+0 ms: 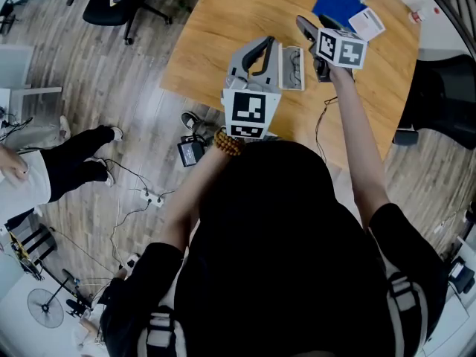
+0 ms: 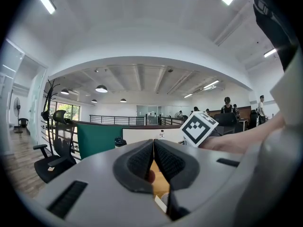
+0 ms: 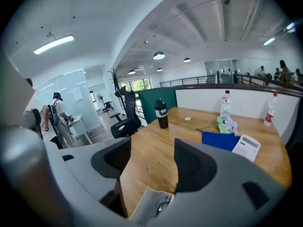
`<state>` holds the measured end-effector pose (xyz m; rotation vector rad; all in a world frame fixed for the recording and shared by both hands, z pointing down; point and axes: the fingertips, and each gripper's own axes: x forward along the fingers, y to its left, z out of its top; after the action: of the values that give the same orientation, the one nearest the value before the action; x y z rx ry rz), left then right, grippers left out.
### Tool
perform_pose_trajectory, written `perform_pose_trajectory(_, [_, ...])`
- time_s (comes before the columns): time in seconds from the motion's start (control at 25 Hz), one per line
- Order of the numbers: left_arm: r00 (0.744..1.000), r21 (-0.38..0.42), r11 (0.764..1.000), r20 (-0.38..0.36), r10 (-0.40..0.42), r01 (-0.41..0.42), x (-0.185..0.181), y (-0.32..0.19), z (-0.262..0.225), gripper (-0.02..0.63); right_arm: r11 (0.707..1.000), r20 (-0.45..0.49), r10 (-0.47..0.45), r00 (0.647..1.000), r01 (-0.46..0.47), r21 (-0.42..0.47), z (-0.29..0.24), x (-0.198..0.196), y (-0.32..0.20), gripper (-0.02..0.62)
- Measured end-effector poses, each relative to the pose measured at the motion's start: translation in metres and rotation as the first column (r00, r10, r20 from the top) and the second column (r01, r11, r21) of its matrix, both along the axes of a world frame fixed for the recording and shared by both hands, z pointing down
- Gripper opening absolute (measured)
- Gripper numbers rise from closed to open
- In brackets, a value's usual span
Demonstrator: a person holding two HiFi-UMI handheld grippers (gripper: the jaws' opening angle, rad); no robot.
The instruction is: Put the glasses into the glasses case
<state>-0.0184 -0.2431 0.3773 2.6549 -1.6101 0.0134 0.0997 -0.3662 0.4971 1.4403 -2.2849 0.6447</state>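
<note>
Wooden desk (image 1: 223, 21), open-plan office. Right hand-held gripper (image 3: 151, 150): jaws wide apart, empty. Just below it: open glasses case (image 3: 147, 203), glasses (image 3: 161, 207) inside (thin dark frame). Left hand-held gripper (image 2: 154, 143): jaws together, just beside case. Beyond: blue cloth (image 3: 218, 140), black bottle (image 3: 162, 113).

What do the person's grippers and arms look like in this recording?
The left gripper and right gripper both have smooth light-grey shells with dark padded jaws, and the left one's pads are ribbed. The left marker cube and right marker cube are white with black square patterns. The person wears a black short-sleeved top and a brown beaded bracelet on the left wrist.
</note>
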Motion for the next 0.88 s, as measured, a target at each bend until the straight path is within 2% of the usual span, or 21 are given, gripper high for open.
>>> perform_pose_trajectory(0.2, [1.0,0.042,0.999,0.009,0.005,-0.005,-0.001,-0.009,-0.014,0.023,0.987,0.065,-0.032,0.997,0.021,0.161,-0.074,-0.019,-0.003,0.296])
perform_pose_trajectory(0.32, [1.0,0.062,0.998,0.0,-0.003,0.003,-0.002,-0.012,-0.023,0.023,0.961,0.065,-0.052,0.997,0.032,0.275,-0.118,-0.028,0.003,0.29])
perform_pose_trajectory(0.44, [1.0,0.075,0.997,-0.019,-0.018,0.019,-0.004,-0.016,-0.03,0.023,0.918,0.052,-0.058,0.997,0.033,0.395,-0.163,-0.035,0.015,0.278])
perform_pose_trajectory(0.6, [0.999,0.089,0.995,-0.033,-0.03,0.032,-0.005,-0.016,-0.038,0.022,0.846,0.033,-0.04,0.999,0.016,0.533,-0.207,-0.038,0.037,0.254])
perform_pose_trajectory(0.88, [0.998,0.108,0.993,-0.042,-0.051,0.055,-0.007,-0.008,-0.035,0.023,0.725,-0.036,0.044,0.998,-0.007,0.688,-0.213,-0.041,0.078,0.154])
